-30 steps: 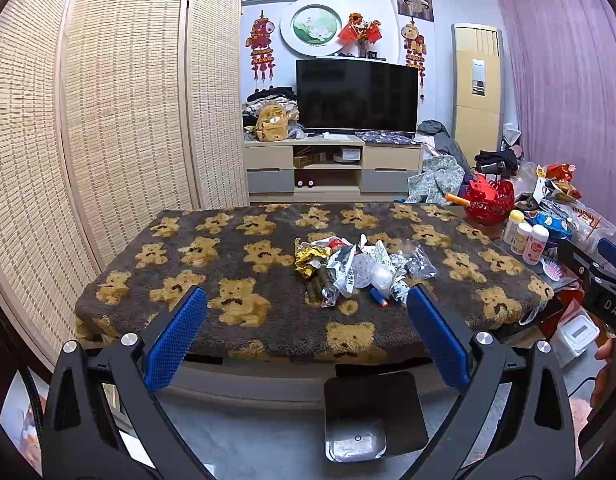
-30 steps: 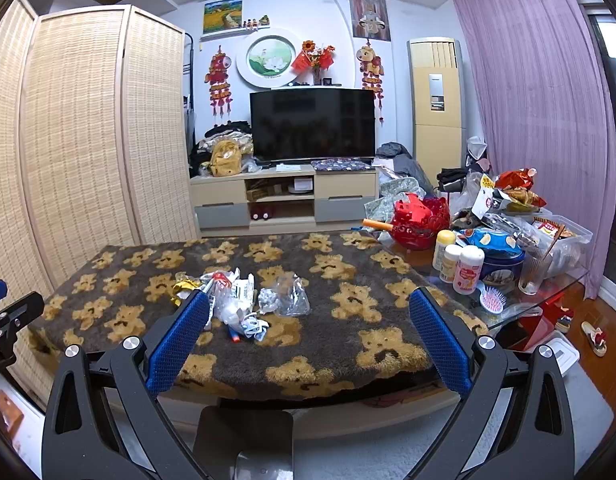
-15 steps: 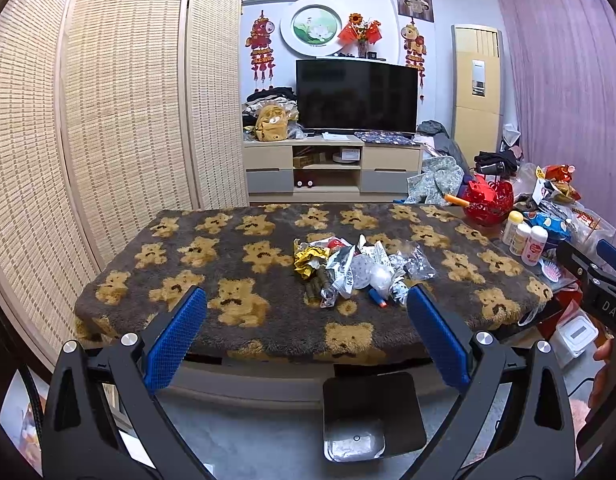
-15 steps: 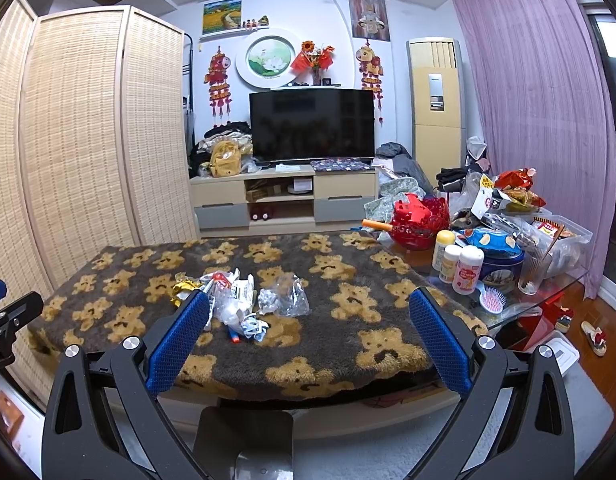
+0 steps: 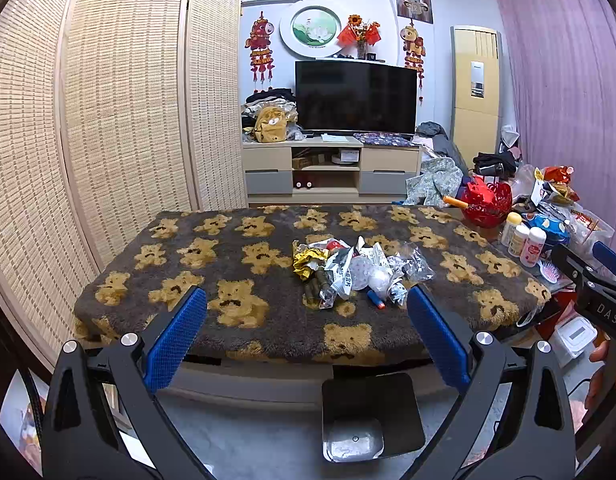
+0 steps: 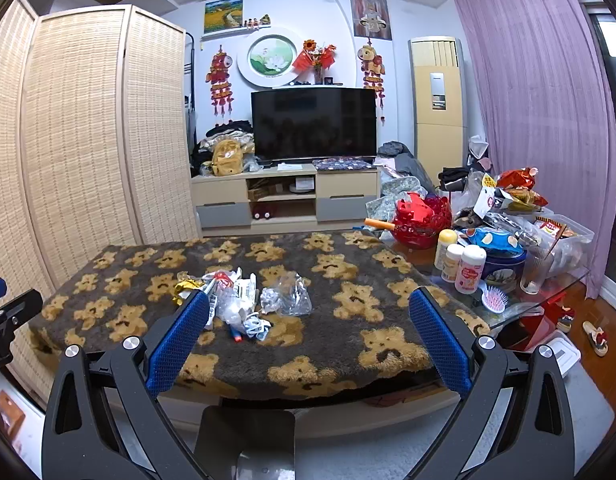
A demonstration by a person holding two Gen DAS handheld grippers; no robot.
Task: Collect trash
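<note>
A pile of trash (image 5: 356, 272) lies on the bear-patterned blanket (image 5: 228, 264) covering the table: foil and plastic wrappers, a gold wrapper (image 5: 308, 262), a clear bag (image 5: 414, 264) and a small blue piece (image 5: 375, 299). The pile also shows in the right wrist view (image 6: 244, 300), with the clear bag (image 6: 290, 298) at its right. A black bin (image 5: 368, 416) stands on the floor below the table's front edge; its rim shows in the right wrist view (image 6: 244, 436). My left gripper (image 5: 306, 320) and right gripper (image 6: 306, 320) are both open, empty, and held back from the table.
The table's right end holds bottles (image 6: 464, 268), a red basket (image 6: 422, 220), a tin, a glass, a hairbrush and snack bags. A woven folding screen (image 5: 108, 120) stands at the left. A TV cabinet (image 5: 332, 168) stands behind. A white box (image 5: 572, 336) sits on the floor at right.
</note>
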